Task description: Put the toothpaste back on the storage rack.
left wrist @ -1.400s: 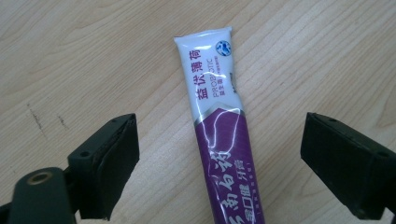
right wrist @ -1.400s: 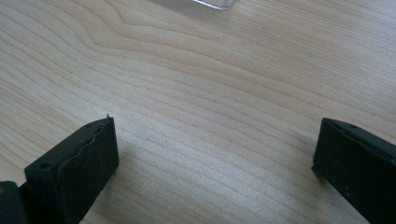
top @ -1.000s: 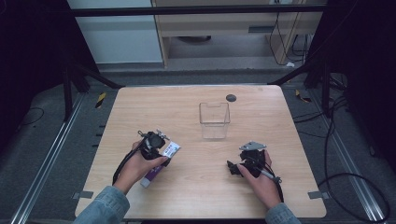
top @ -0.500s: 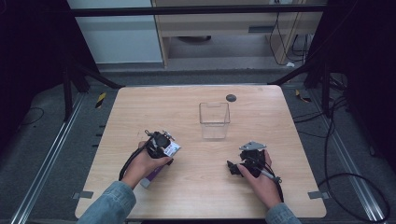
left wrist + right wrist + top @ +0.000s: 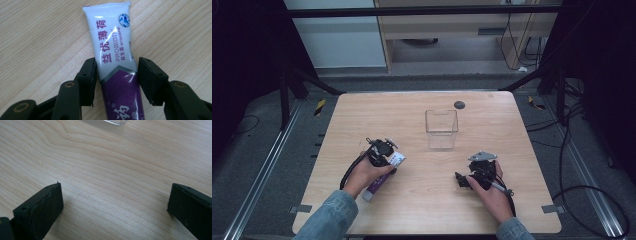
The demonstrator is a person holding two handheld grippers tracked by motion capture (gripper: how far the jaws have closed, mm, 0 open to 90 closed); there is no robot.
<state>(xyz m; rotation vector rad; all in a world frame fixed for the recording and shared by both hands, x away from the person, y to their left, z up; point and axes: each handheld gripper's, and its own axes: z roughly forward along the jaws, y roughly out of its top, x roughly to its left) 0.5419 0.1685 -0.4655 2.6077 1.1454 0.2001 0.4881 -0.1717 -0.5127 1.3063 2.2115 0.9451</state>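
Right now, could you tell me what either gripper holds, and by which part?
The left tongs straddle the toothpaste tube at mid-body; whether they grip cannot be told. The right tongs hold nothing.

The high view looks forward and down from above the person's side, taking in the whole wooden table [image 5: 432, 145] and floor beyond. The left gripper view sits close over the tabletop, looking along its jaws at a toothpaste tube [image 5: 116, 65]. The right gripper view, equally low, faces the clear box [image 5: 113, 122], which the high view shares.
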